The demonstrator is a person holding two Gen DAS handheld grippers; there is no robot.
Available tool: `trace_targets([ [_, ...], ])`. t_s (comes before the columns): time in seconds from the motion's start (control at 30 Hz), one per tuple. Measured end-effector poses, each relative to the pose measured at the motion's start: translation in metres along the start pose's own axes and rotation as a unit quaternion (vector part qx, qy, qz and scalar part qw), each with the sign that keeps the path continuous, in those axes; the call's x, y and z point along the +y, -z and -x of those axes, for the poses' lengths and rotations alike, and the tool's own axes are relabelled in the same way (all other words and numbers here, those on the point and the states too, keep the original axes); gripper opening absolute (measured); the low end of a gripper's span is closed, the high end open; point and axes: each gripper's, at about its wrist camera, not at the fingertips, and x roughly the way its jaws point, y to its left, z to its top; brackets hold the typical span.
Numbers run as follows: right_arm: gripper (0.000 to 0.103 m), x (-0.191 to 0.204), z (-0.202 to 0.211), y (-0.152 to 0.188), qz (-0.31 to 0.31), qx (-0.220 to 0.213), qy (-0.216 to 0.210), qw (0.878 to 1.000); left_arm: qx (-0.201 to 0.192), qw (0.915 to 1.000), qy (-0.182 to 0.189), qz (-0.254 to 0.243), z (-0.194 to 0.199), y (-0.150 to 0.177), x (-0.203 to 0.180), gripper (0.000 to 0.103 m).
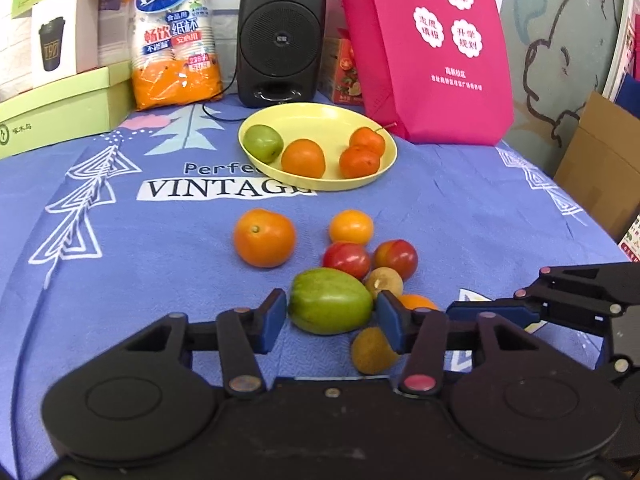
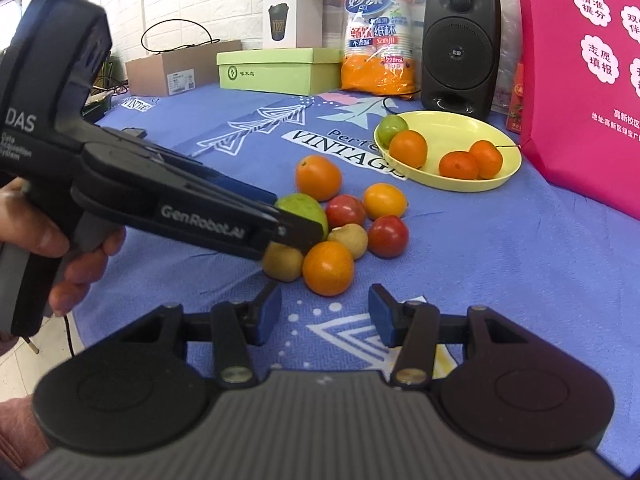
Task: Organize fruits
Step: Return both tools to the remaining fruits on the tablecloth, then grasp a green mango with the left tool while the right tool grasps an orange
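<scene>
My left gripper [image 1: 332,318] has its blue pads against both sides of a large green fruit [image 1: 330,300] that lies on the blue cloth. Around it lie loose fruits: a big orange [image 1: 264,238], a small yellow-orange one [image 1: 351,227], two red ones [image 1: 346,260], two brown ones [image 1: 372,350] and an orange [image 2: 328,268]. My right gripper [image 2: 324,316] stands open just short of that orange, nothing between its pads. Further back, the yellow plate [image 1: 320,186] holds a green fruit [image 1: 263,143] and three oranges.
A black speaker [image 1: 280,36], an orange pack of paper cups [image 1: 176,40], green and white boxes [image 1: 56,116] and a pink bag [image 1: 436,52] line the back of the table. A cable [image 1: 218,114] runs near the plate. A hand [image 2: 60,248] holds the left gripper.
</scene>
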Motion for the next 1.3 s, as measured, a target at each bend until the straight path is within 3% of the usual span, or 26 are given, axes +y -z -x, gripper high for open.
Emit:
trace_targets([
  [0.53, 0.047, -0.006, -0.018, -0.008, -0.013, 0.000, 0.007, 1.000, -0.002, 0.9993, -0.015, 0.035, 0.000, 0.002, 0.025, 0.048],
  [0.57, 0.046, -0.006, -0.019, -0.009, -0.014, 0.000, 0.007, 1.000, -0.002, 0.9992, -0.016, 0.035, 0.000, 0.002, 0.026, 0.048],
  [0.67, 0.029, -0.004, -0.021, -0.009, -0.008, 0.000, 0.008, 1.000, -0.003, 0.9990, -0.015, 0.043, 0.002, 0.003, 0.029, 0.048],
  [1.13, 0.029, -0.007, -0.002, -0.005, -0.011, -0.002, 0.017, 1.000, -0.010, 0.9992, -0.024, 0.031, 0.021, 0.011, 0.027, 0.048],
  [1.3, 0.029, -0.007, 0.000, -0.002, -0.012, 0.001, 0.015, 1.000, 0.006, 0.9990, -0.021, 0.039, 0.012, 0.015, 0.030, 0.048],
])
